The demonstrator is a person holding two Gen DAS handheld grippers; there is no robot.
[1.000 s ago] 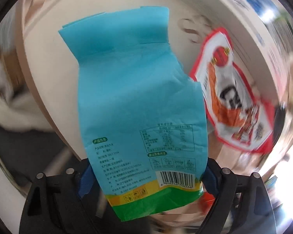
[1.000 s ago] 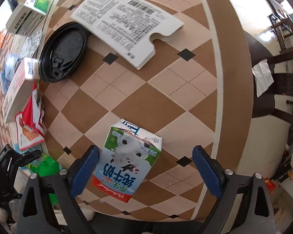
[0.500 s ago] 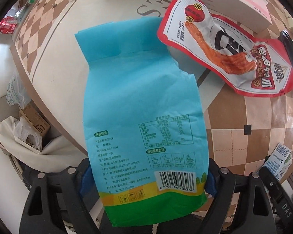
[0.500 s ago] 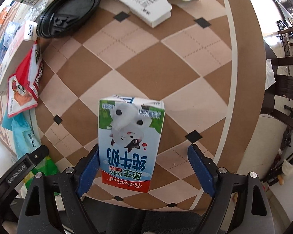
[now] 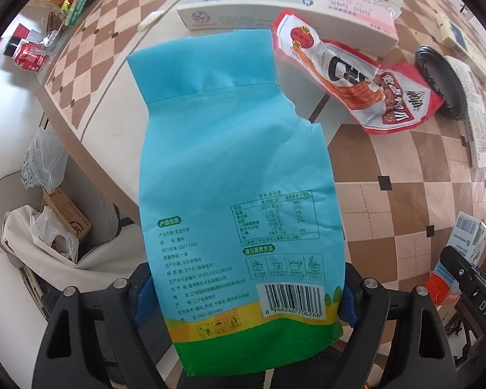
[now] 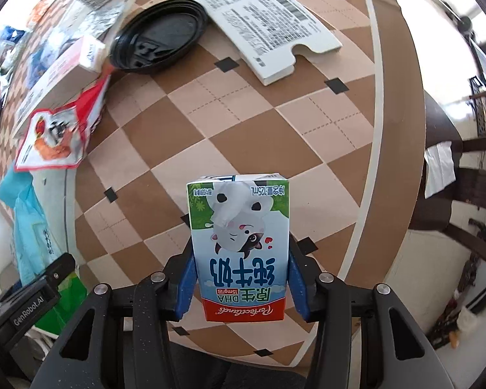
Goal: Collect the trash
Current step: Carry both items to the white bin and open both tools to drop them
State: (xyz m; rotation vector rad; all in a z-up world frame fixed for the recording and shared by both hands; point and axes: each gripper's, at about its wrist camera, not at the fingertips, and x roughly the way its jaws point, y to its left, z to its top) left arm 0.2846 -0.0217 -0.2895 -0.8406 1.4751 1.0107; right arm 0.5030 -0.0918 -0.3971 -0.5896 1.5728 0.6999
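While both claws are pointing down over the checkered surface [image 6: 230, 123]
Left claw [image 5: 243, 295] is gripping a blue bag [image 5: 233, 168]; right claw [image 6: 241, 278] is closing around the "Perfectland" milk carton [image 6: 239, 243], marked "125mL".

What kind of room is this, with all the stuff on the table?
Probably a dining area in someone's home. A round table with a brown checked cloth is littered with household packaging, like a red snack pouch and a white toothpaste box. Dark wooden chairs stand beside it.
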